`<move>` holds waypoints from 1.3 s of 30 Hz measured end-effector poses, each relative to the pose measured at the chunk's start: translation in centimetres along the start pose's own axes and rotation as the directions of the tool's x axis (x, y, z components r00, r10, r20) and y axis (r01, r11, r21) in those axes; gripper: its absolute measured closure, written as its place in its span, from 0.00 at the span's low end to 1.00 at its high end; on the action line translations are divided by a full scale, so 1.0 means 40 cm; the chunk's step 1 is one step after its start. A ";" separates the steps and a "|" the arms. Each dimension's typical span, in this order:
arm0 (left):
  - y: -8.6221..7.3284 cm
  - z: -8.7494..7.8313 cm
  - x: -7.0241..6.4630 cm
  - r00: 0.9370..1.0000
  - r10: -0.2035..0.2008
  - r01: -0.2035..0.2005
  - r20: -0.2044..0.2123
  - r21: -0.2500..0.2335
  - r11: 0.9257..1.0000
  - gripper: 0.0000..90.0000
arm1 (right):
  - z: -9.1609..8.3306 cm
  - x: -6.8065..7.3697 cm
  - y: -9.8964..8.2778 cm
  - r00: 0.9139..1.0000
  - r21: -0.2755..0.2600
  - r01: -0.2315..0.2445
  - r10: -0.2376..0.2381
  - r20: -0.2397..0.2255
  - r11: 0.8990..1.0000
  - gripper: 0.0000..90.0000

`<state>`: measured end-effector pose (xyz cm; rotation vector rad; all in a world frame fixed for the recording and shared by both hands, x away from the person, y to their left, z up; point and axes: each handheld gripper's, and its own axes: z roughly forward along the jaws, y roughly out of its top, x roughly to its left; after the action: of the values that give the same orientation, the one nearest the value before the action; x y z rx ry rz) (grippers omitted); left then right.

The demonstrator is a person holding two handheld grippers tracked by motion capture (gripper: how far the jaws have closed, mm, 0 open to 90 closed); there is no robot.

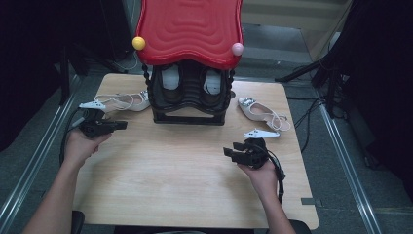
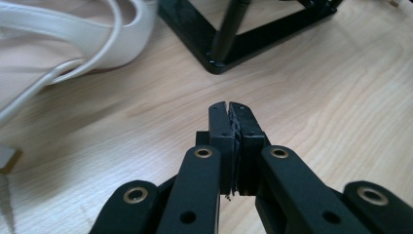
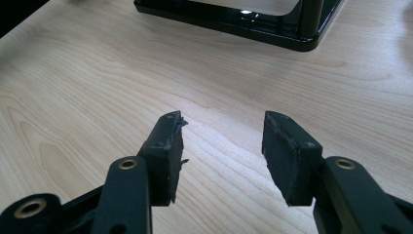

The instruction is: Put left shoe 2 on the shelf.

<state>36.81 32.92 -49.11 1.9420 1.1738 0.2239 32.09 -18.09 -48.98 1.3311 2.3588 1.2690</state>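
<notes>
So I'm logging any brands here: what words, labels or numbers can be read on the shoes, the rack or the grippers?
None: no word, label or number reads on the left shoe, the right shoe, the black rack, its red top or the table.

Left gripper: fingers pressed together, nothing between them, hand gripping from behind. Right gripper: 2 fingers spread wide, gap bare.

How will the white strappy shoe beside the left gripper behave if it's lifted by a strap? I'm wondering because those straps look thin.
The white shoe would probably dangle and swing, since its thin straps loop loosely and look floppy. It seems light for its size. The body looks stiffer, so gripping its side wall is likely steadier.
</notes>
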 end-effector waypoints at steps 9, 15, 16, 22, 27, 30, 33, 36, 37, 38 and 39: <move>0.003 0.000 0.069 0.998 -0.038 0.038 -0.053 0.010 0.999 1.00 | 0.001 -0.001 -0.001 1.000 0.001 -0.005 0.005 -0.003 1.000 0.56; -0.018 -0.016 0.115 0.994 -0.075 0.077 -0.085 0.018 0.997 1.00 | 0.001 -0.002 -0.001 1.000 -0.003 -0.008 0.008 -0.002 1.000 0.56; -0.021 -0.019 0.124 0.992 -0.082 0.083 -0.091 0.011 0.996 1.00 | 0.000 -0.003 -0.001 1.000 -0.003 -0.010 0.010 -0.003 1.000 0.56; -0.034 -0.024 0.164 0.986 -0.092 0.097 -0.137 0.030 0.995 1.00 | 0.003 -0.005 -0.002 1.000 -0.001 -0.018 0.018 -0.003 1.000 0.56; -0.044 -0.018 0.189 0.981 -0.108 0.113 -0.161 0.022 0.993 1.00 | 0.005 -0.004 -0.002 1.000 -0.003 -0.022 0.022 -0.007 1.000 0.56; -0.045 -0.009 0.209 0.977 -0.118 0.124 -0.177 0.026 0.992 1.00 | 0.006 -0.004 -0.003 1.000 0.002 -0.022 0.022 -0.001 1.000 0.56; -0.047 -0.005 0.221 0.974 -0.129 0.137 -0.186 0.031 0.990 1.00 | 0.005 -0.005 -0.005 1.000 -0.003 -0.024 0.023 -0.002 1.000 0.56; -0.046 0.001 0.231 0.971 -0.149 0.155 -0.187 0.016 0.988 1.00 | 0.003 -0.005 -0.009 1.000 0.000 -0.026 0.026 0.004 1.000 0.56; -0.045 0.004 0.234 0.970 -0.156 0.160 -0.189 0.010 0.987 1.00 | 0.002 -0.004 -0.011 1.000 0.001 -0.028 0.028 0.007 1.000 0.56; -0.044 0.008 0.236 0.968 -0.169 0.173 -0.186 0.007 0.985 1.00 | 0.001 -0.005 -0.011 1.000 0.003 -0.030 0.030 0.008 1.000 0.56; -0.044 0.011 0.240 0.966 -0.177 0.183 -0.187 0.013 0.983 1.00 | 0.000 -0.005 -0.013 1.000 0.002 -0.028 0.028 0.009 1.000 0.56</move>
<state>41.16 40.71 -53.10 1.8570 1.4757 0.2968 31.89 -18.38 -49.40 1.3724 2.3440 1.2662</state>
